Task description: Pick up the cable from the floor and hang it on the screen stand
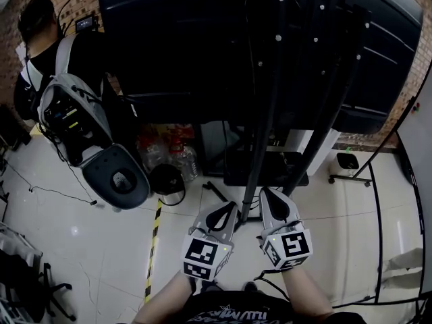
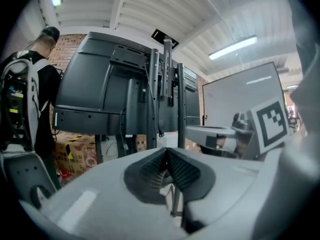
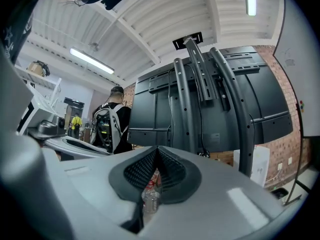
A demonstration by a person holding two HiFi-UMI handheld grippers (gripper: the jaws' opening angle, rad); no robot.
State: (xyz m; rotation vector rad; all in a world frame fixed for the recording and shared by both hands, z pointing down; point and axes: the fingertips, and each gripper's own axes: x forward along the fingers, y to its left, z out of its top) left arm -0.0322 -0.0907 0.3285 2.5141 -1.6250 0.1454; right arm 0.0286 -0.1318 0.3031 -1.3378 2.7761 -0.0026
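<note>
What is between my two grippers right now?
In the head view, the lower end of the screen stand's black pole shows between the left gripper and the right gripper.

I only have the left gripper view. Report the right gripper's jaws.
Observer: The right gripper has its jaws together with nothing held. It points at the back of the screen stand.
Operator: Now find me something on the floor that could be the cable.
Observer: In the head view, a dark round thing lies on the floor beside the water bottles, left of the stand's base. I cannot tell whether it is the cable.
Operator: Give me a floor landmark for it.
Observer: A yellow-and-black tape strip starts beside that thing and runs back toward the person, to the left of the left gripper.
</note>
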